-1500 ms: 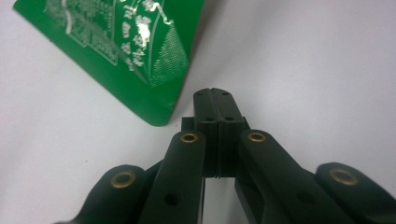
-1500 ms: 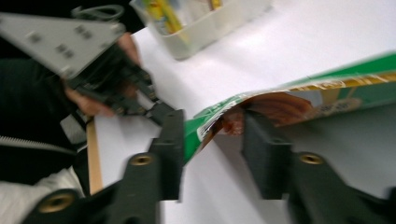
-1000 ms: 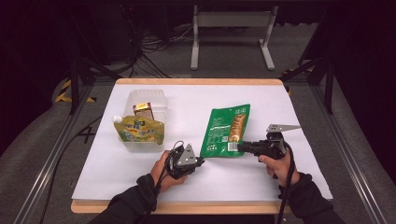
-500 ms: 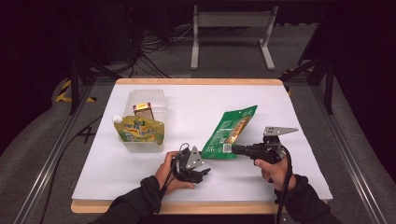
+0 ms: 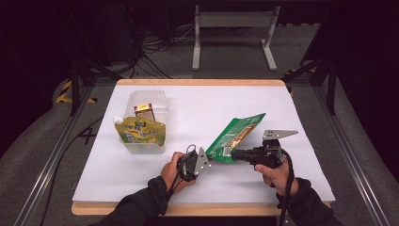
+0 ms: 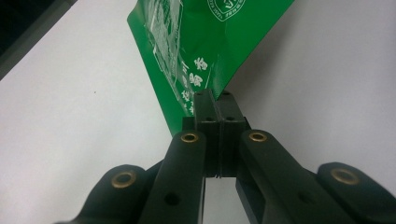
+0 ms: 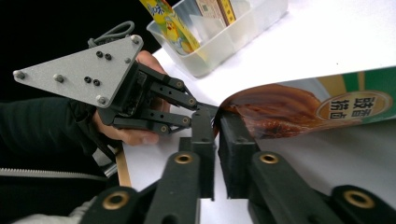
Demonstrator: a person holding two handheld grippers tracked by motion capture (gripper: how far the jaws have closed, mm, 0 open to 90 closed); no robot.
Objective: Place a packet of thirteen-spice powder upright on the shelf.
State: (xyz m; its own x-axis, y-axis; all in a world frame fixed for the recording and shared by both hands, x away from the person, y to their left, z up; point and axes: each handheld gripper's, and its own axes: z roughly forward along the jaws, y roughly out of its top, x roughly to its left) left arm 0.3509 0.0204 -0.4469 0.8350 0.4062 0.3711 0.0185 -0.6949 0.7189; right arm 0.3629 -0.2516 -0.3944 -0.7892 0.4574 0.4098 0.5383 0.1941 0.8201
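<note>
The green pouch (image 5: 235, 136) hangs between the two grippers, its near corner caught from both sides and its far end rising away from the fingers toward the back of the tabletop (image 5: 301, 122). The left gripper (image 6: 215, 100) has its fingers (image 6: 204, 116) clenched on the pouch's lower edge. The right gripper (image 7: 217, 116) has just been easing open a little, yet its fingers (image 7: 236, 140) appear to pinch the corner just beside the left ones. Both holds sit on a thin slippery edge, so a pull apart could tear the seal or let the film slide free. The clear bin (image 5: 146, 141) with its yellow pouch (image 5: 141, 132) stands well apart.
</note>
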